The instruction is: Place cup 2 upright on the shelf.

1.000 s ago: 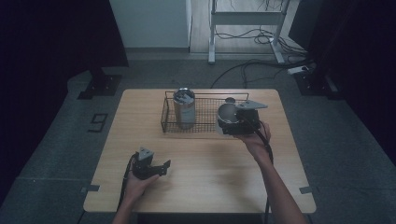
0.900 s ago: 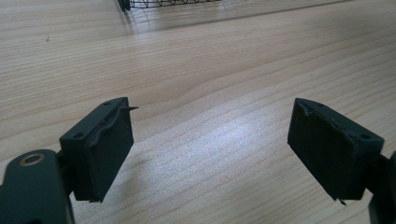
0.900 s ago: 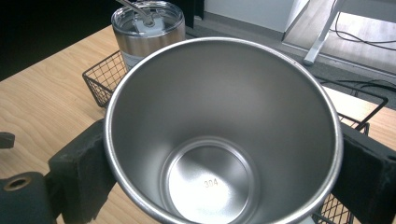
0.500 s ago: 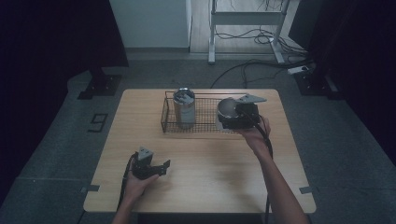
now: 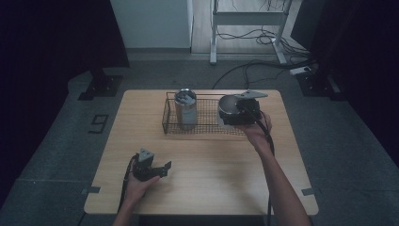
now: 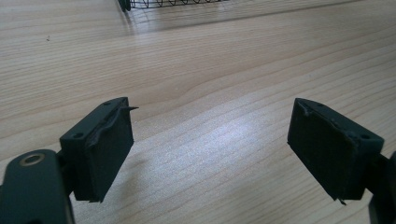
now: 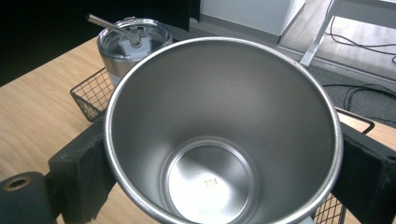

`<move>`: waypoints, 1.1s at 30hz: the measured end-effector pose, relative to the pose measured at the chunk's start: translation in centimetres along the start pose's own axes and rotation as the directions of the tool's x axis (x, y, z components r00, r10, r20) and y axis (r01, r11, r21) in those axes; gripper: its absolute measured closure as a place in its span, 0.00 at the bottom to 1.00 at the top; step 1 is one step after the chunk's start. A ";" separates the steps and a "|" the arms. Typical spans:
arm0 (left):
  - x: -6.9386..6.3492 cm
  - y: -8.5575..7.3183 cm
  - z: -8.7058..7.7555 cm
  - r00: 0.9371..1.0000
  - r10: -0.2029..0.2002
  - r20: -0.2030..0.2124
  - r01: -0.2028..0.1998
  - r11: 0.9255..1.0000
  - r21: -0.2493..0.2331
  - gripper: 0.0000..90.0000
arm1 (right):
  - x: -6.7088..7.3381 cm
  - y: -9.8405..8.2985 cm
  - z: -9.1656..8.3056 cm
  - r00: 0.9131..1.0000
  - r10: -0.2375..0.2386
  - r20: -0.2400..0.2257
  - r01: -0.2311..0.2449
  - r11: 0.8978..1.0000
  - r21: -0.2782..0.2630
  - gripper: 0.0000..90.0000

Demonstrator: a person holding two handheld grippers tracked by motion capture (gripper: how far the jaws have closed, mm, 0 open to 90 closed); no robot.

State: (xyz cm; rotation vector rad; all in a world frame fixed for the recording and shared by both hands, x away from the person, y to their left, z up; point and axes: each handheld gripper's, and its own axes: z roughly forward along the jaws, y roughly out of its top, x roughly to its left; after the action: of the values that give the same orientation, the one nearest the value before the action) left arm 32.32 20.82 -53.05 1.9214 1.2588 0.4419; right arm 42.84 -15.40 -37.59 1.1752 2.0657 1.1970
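Observation:
My right gripper [image 5: 231,112] is shut on an empty stainless steel cup [image 5: 227,104], held upright over the right end of a black wire basket [image 5: 207,128]. In the right gripper view the cup [image 7: 219,140] sits between the two black pads [image 7: 79,172], its open mouth facing the camera. A steel tumbler with a clear lid and straw [image 5: 185,107] stands in the basket's left end, also seen behind the cup [image 7: 130,42]. My left gripper [image 5: 164,167] rests low over the near left of the wooden table [image 5: 211,179]. Its jaws [image 6: 210,149] stand apart with nothing between them.
The basket's wire wall [image 7: 91,95] sits near the table's far edge. Bare wood lies between the basket and the left gripper. Beyond the table are a dark floor, cables and a metal stand [image 5: 249,19].
The right hand has carried the cup slightly toward the far side, over the basket. The left hand and its gripper have stayed put.

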 end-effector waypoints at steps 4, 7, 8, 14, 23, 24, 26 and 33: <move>0.0 0.0 0.0 1.000 0.001 0.002 -0.001 1.000 0.001 0.16 | -0.2 0.5 0.3 1.000 -0.001 0.006 0.001 1.000 0.001 0.08; 0.0 0.0 0.0 1.000 -0.001 0.003 0.001 1.000 -0.002 0.16 | -0.5 0.8 0.6 1.000 -0.001 0.010 0.001 1.000 0.003 0.08; 0.0 0.0 0.0 1.000 -0.002 0.002 0.002 1.000 -0.004 0.16 | -0.6 0.9 0.8 1.000 0.000 0.011 0.000 1.000 0.005 0.08; 0.2 0.1 -0.2 1.000 -0.006 0.002 0.006 1.000 -0.008 0.16 | -1.3 1.4 1.5 1.000 0.009 0.011 -0.010 1.000 0.012 0.08; 0.3 0.0 -0.2 1.000 -0.008 0.003 0.008 1.000 -0.010 0.16 | -2.3 2.3 2.3 0.999 0.008 0.031 -0.009 1.000 0.021 0.08; 0.3 0.0 -0.3 1.000 -0.007 0.003 0.007 1.000 -0.010 0.16 | -2.4 2.4 2.3 0.999 0.009 0.033 -0.010 1.000 0.021 0.08; 0.3 0.0 -0.3 1.000 -0.009 0.003 0.009 1.000 -0.010 0.16 | -2.5 2.5 2.5 0.999 0.006 0.036 -0.006 1.000 0.023 0.08; 0.4 0.0 -0.4 1.000 -0.010 0.003 0.010 1.000 -0.011 0.16 | -3.1 2.6 3.3 1.000 0.005 0.029 -0.006 1.000 0.028 0.08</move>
State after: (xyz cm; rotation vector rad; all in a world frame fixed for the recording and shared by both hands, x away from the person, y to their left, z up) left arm 32.26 21.29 -52.84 1.9056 1.2608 0.4399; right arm 47.99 -15.89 -37.06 1.2045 2.0659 1.1500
